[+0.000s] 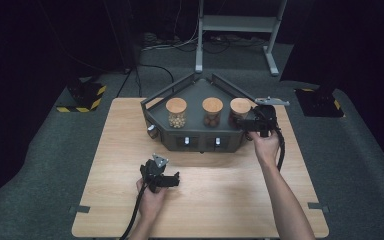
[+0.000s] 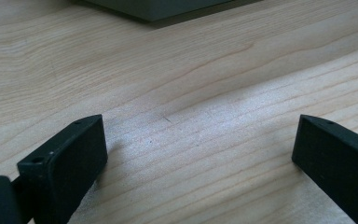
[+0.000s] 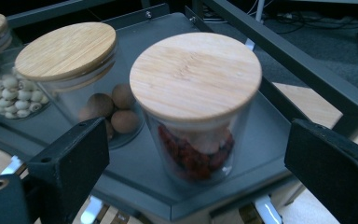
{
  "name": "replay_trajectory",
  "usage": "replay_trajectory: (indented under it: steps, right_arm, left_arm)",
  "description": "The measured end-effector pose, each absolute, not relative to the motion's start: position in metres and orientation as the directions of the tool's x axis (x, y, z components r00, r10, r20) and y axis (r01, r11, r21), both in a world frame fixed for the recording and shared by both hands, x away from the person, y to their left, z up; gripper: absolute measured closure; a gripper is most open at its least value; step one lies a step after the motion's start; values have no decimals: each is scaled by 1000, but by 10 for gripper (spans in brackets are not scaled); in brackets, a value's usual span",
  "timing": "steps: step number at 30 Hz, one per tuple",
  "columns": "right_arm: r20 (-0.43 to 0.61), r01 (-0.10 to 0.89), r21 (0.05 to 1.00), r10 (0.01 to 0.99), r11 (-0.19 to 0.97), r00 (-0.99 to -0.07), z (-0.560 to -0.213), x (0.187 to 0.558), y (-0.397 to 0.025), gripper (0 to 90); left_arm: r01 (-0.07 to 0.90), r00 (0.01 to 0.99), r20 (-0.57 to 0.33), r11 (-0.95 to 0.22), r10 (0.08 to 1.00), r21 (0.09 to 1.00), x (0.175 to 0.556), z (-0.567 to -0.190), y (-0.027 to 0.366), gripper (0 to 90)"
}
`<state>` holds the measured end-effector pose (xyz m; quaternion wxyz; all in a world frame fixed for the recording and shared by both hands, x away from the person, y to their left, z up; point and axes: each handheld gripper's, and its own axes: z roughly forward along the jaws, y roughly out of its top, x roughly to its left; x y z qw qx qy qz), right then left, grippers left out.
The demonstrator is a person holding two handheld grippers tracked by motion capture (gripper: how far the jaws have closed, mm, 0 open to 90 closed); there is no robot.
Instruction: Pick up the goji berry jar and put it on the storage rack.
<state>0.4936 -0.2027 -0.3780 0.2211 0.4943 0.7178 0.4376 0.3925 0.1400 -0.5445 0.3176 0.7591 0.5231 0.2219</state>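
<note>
Right gripper (image 1: 252, 125) is up at the right end of the dark tray (image 1: 192, 137), held level with the right-hand jar (image 1: 240, 111). In the right gripper view its fingers (image 3: 72, 163) stand wide apart, one on each side of that jar (image 3: 196, 107), not touching the glass. Nothing gripped.

The jar sits upright on the tray floor (image 3: 135, 172), near the tray's right corner. Bamboo lid (image 3: 196, 74) is on, flat. Contents: red dried bits with a few pale pieces at the bottom.

Two more jars stand in a row with it on the tray. Middle jar (image 1: 212, 111) holds brown round nuts and sits just beside the right one; in the right gripper view they look close, can't tell if the glass touches. Left jar (image 1: 176, 112) holds small pale beads. Both have their lids on.

Tray sits at the far middle of the wooden counter (image 1: 115, 150), with raised rails (image 1: 167, 90) meeting in a point at the back and small silver knobs (image 1: 152, 129) on the front face.

Left gripper (image 1: 172, 181) rests low over the counter near the front edge, well apart from the tray, held in the left hand (image 1: 150, 197). The left gripper view shows its fingers (image 2: 67, 161) open wide with bare wood (image 2: 191, 116) between them, holding nothing. Tray edge (image 2: 158, 7) is just visible at the top of that view.

Right hand (image 1: 266, 147) grips the right gripper from behind; cable hangs down along the forearm.
</note>
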Motion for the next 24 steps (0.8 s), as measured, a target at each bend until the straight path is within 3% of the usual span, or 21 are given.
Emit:
replay_trajectory:
  steps: [24]
  right_arm:
    - [178, 517, 852, 885, 80, -431, -404, 458, -237, 80]
  left_arm:
    - [653, 356, 6, -253, 934, 714, 393, -544, 140, 32]
